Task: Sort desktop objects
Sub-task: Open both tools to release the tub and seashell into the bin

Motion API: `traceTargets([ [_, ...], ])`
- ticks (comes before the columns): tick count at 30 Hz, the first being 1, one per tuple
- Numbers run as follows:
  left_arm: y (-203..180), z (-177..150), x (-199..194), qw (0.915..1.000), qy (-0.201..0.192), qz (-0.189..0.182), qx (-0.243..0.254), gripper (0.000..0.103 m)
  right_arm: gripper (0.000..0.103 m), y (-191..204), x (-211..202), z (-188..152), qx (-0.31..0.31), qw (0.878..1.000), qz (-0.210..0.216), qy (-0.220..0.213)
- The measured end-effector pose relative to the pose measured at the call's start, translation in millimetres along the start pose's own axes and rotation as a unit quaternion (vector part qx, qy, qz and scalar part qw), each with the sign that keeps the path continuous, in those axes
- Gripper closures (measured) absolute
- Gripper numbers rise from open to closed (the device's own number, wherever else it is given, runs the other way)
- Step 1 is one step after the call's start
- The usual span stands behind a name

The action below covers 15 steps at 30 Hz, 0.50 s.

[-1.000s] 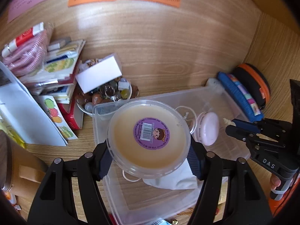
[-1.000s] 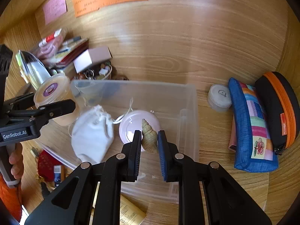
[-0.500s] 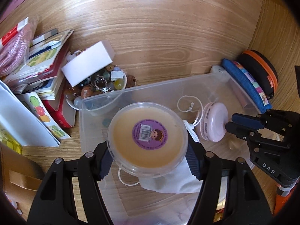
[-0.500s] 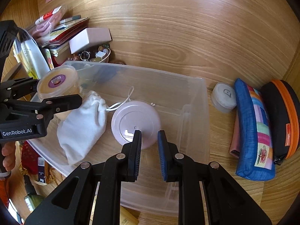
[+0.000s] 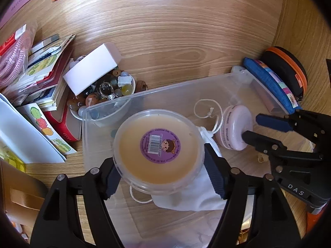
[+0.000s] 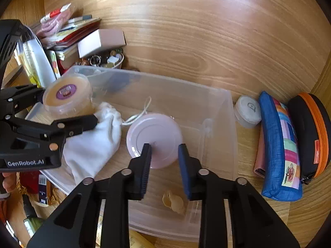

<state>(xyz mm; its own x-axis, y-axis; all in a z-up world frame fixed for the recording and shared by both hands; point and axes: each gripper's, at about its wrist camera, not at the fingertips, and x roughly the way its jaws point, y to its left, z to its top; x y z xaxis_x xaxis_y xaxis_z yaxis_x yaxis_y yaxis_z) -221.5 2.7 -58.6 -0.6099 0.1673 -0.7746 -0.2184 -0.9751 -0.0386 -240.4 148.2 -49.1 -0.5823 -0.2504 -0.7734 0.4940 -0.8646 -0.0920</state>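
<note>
My left gripper (image 5: 159,173) is shut on a round clear tub with a purple sticker (image 5: 158,149) and holds it over the left part of the clear plastic bin (image 5: 165,91); the tub also shows in the right wrist view (image 6: 67,97). In the bin lie a white cloth pouch (image 6: 93,144), a pink round yo-yo-like disc (image 6: 154,132) with a cord, and a tan seashell (image 6: 173,201). My right gripper (image 6: 164,150) is open and empty above the bin, the shell lying on the bin floor below its jaws; the gripper also shows in the left wrist view (image 5: 262,129).
A bowl of beads and trinkets (image 5: 107,91) with a white box (image 5: 93,70) on it stands behind the bin's left corner, next to stacked books (image 5: 41,76). Right of the bin are a small white jar (image 6: 247,110), a blue patchwork pouch (image 6: 279,144) and a black-orange case (image 6: 310,132).
My right gripper held the seashell a second ago; it has opened and the shell now lies in the bin. My left gripper has carried the tub further over the bin.
</note>
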Motion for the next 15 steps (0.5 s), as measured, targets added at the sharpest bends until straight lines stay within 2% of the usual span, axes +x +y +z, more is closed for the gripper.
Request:
traceTargets([
  [2, -1, -1, 0, 1.0000, 0.000, 0.000, 0.002, 0.031, 0.062, 0, -1, 0, 0.002, 1.000, 0.001, -0.008],
  [4, -1, 0, 0, 1.0000, 0.000, -0.002, 0.004, 0.031, 0.058, -1, -2, -1, 0.003, 1.000, 0.001, -0.017],
  [15, 14, 0, -16, 0.9992, -0.006, -0.034, -0.020, 0.028, 0.054, -4, -14, 0, 0.006, 0.999, 0.008, -0.042],
])
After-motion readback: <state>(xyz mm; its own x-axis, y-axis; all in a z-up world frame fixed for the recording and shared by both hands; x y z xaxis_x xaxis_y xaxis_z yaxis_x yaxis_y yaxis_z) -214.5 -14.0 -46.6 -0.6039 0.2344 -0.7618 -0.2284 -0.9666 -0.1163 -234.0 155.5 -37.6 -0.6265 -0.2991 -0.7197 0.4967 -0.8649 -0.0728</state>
